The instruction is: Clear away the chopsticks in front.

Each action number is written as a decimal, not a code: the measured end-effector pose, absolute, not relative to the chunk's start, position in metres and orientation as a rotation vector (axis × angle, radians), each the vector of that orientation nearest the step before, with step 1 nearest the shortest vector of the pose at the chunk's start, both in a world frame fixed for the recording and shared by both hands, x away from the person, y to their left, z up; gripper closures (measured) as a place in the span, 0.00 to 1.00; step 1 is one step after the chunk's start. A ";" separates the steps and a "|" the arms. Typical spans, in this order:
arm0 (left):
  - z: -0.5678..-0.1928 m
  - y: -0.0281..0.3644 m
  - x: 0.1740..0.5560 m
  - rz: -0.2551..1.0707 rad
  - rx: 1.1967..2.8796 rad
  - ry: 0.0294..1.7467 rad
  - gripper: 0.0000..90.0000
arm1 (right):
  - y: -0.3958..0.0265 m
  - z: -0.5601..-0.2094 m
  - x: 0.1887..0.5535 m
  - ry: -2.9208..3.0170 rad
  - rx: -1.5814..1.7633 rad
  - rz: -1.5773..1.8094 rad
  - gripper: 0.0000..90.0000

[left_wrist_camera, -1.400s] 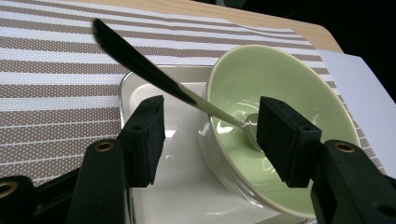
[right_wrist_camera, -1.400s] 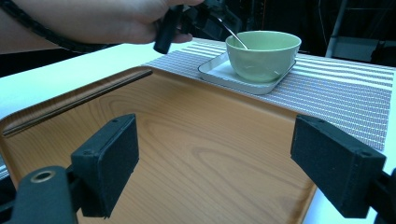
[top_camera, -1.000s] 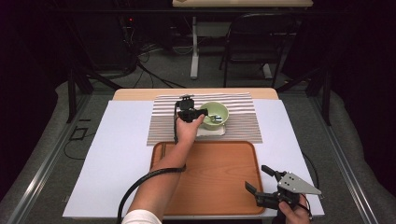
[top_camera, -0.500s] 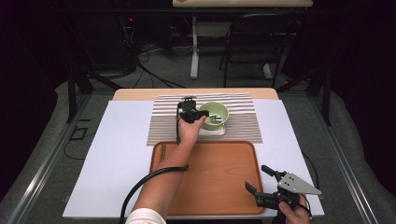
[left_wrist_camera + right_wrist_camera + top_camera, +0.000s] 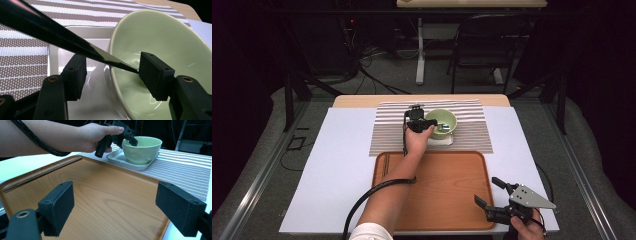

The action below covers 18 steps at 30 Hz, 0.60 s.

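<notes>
A pale green bowl [image 5: 443, 121] [image 5: 162, 37] stands on a small white square plate [image 5: 439, 141] on the striped placemat [image 5: 472, 130]. My left gripper [image 5: 424, 122] [image 5: 113, 75] straddles the bowl's near-left rim, one pad inside and one outside. Its jaws have just been closing with the rim between them, but gaps remain on both sides. A dark shiny utensil handle [image 5: 62, 37] slants across the left gripper view into the bowl. My right gripper [image 5: 486, 191] [image 5: 122, 207] stands open over the wooden tray's front right corner with nothing between its pads.
The wooden tray [image 5: 447, 180] lies in front of the placemat on a white sheet [image 5: 337, 160] that covers the table. The person's left forearm [image 5: 402, 170] reaches across the tray's left half, with a black cable trailing from it.
The left gripper has edged slightly toward the bowl's rim. The right gripper has stayed put.
</notes>
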<state>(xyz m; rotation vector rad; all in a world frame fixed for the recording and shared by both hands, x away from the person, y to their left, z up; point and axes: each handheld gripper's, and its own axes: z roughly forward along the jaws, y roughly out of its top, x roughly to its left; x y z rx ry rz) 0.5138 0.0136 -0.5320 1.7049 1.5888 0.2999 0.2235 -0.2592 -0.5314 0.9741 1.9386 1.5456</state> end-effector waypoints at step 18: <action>-0.530 0.010 0.515 0.323 1.731 1.571 0.50 | -0.259 -0.531 0.224 1.939 0.977 1.548 0.16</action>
